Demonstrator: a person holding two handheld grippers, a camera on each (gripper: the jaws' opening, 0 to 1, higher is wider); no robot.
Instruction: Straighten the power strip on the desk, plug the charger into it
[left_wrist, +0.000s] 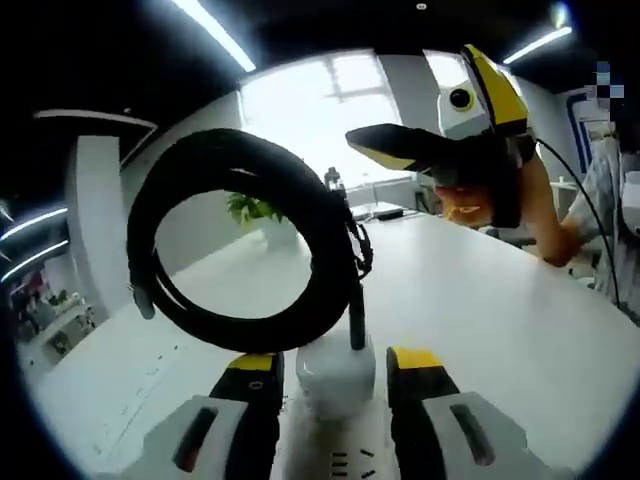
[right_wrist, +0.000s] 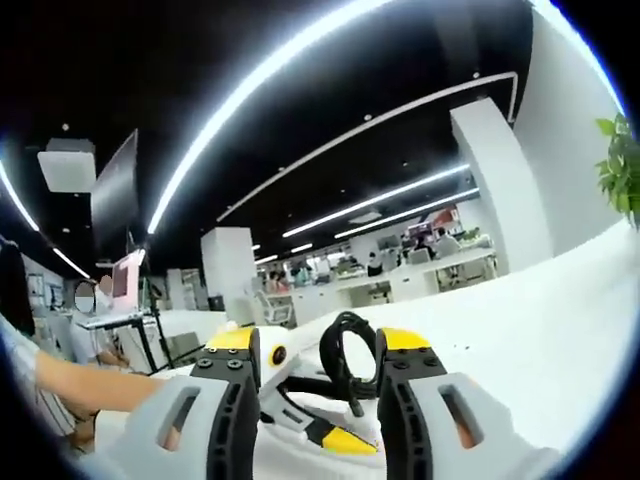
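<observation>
Bottom centre, the spread left gripper (left_wrist: 333, 372) flanks a white charger (left_wrist: 335, 372) seated on the power strip (left_wrist: 335, 455); press squarely. The right gripper (right_wrist: 315, 355) is open too.

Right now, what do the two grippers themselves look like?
Both match: the left gripper and right gripper have light grey bodies with slotted cutouts, black fingers and yellow tips. A thin black cable trails from the right gripper toward the person's light sleeve.

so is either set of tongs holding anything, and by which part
The left tongs stand around the white charger body, over the power strip; contact cannot be told. The right tongs hold nothing.
</observation>
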